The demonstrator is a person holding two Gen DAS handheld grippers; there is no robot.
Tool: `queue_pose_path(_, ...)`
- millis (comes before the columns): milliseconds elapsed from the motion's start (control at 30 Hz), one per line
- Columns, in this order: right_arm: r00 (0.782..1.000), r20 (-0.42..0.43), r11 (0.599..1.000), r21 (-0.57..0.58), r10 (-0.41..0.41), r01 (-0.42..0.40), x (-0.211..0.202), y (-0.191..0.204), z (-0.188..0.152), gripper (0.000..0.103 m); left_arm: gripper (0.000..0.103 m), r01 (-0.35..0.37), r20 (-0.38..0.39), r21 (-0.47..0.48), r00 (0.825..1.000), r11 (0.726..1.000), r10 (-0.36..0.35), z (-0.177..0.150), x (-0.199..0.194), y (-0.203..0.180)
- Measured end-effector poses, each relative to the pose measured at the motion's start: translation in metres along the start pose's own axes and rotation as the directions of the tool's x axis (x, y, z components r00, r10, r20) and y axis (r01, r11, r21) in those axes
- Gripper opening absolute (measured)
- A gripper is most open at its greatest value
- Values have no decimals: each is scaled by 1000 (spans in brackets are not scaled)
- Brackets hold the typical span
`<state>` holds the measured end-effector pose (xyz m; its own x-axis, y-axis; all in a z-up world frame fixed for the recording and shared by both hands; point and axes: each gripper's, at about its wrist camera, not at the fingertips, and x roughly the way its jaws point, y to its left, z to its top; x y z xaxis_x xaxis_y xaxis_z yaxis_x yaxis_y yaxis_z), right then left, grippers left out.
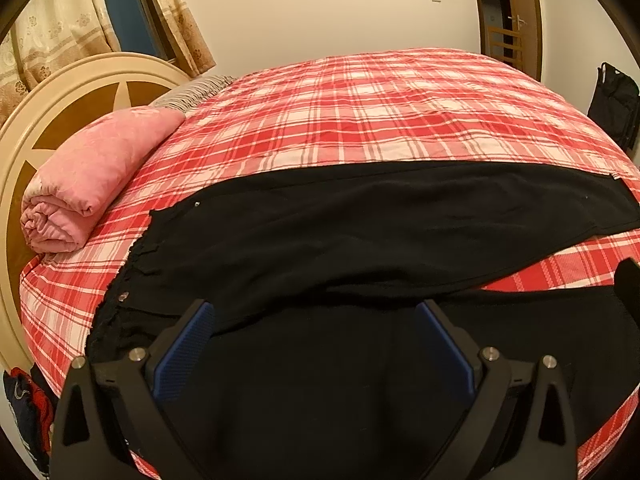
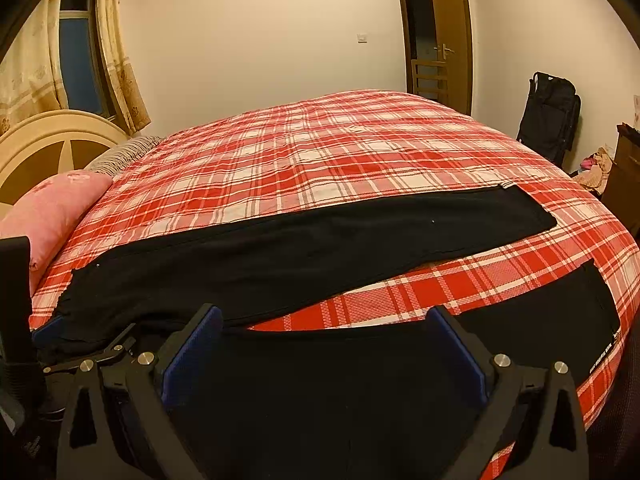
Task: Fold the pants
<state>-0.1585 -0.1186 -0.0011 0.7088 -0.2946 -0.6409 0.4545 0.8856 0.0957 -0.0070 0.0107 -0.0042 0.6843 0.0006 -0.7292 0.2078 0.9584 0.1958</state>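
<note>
Black pants (image 1: 360, 224) lie spread flat on the red plaid bed (image 1: 360, 120), waistband at the left, both legs running right. In the right wrist view the far leg (image 2: 360, 236) ends near the bed's right side, and the near leg (image 2: 520, 332) has a white label at its cuff. My left gripper (image 1: 316, 312) is open over the near leg close to the waist, blue pads wide apart with nothing between them. My right gripper (image 2: 326, 320) is open above the near leg's upper edge, further right. The left gripper (image 2: 80, 344) shows at the right wrist view's lower left.
A rolled pink quilt (image 1: 88, 184) lies at the bed's head by a cream headboard (image 1: 60, 100). A striped pillow (image 2: 120, 156) sits behind it. A black bag (image 2: 552, 116) leans on the wall right of the bed, near an open door (image 2: 448, 40). Clothes (image 1: 24, 408) hang off the bed's left edge.
</note>
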Motion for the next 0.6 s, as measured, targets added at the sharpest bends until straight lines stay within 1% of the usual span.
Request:
queue_pose_path(300,1000,1,1000,3,3,-3,-1,-2,0,102,102,7,-8,0,1000,1000,-7,0,1,1)
queue_pose_path(600,1000,-2,1000,8,5,-5,0,-3,0,102,102,-1,-9,0,1000,1000,1,0,1,-1)
